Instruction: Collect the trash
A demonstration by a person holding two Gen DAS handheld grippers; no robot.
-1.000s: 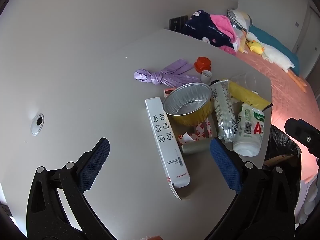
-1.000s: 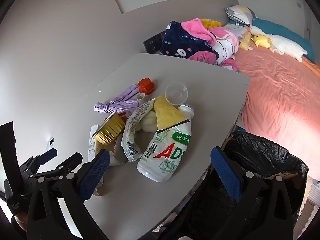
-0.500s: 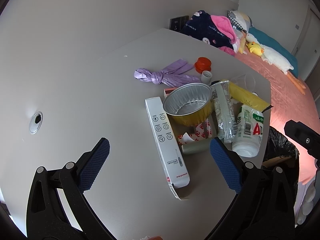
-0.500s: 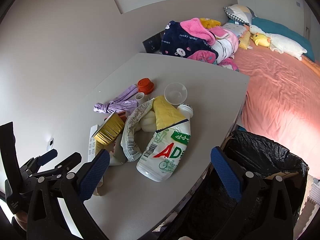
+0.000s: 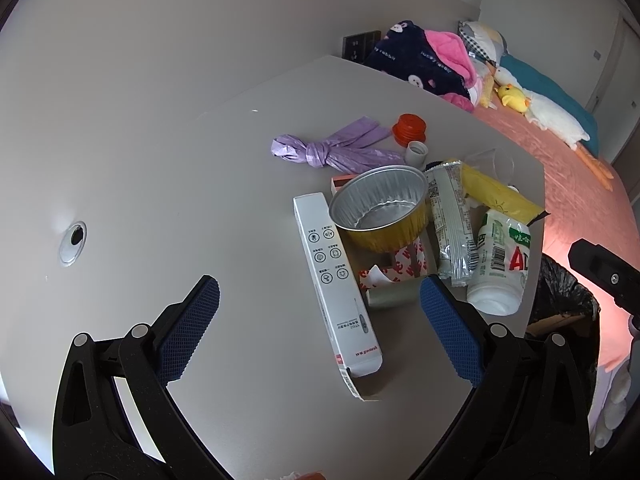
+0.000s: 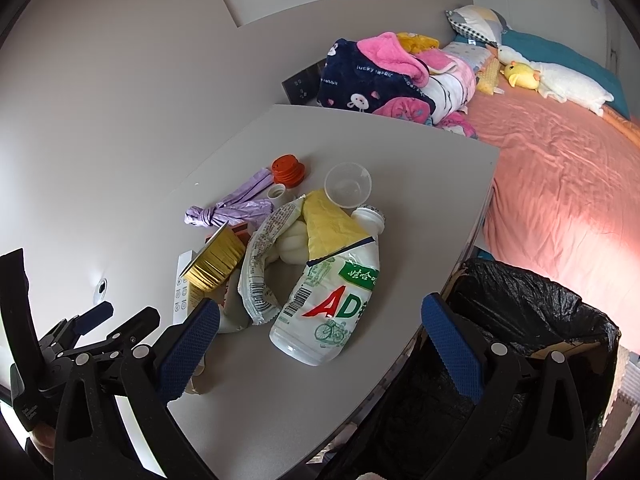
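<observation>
A pile of trash lies on the grey table [image 5: 168, 184]: a long white box [image 5: 334, 276], a foil bowl [image 5: 380, 206], a knotted purple bag [image 5: 332, 148], an orange cap [image 5: 409, 129], a snack wrapper [image 5: 452, 224], a yellow packet [image 5: 494, 196] and a crushed white AD bottle [image 6: 332, 300]. My left gripper [image 5: 316, 328] is open and empty, hovering just short of the white box. My right gripper [image 6: 320, 344] is open and empty above the bottle, at the table's near edge. The black-lined trash bin [image 6: 520, 320] stands right of the table.
A bed with a pink sheet [image 6: 560, 160], piled blankets [image 6: 384, 76] and plush toys lies beyond the table. A clear plastic cup [image 6: 347, 185] stands behind the pile. A cable hole [image 5: 74, 236] sits in the table's left part. The left gripper shows in the right view [image 6: 92, 332].
Almost nothing has moved. Both grippers stay open and hover in nearly the same place, with a slight drift of the views.
</observation>
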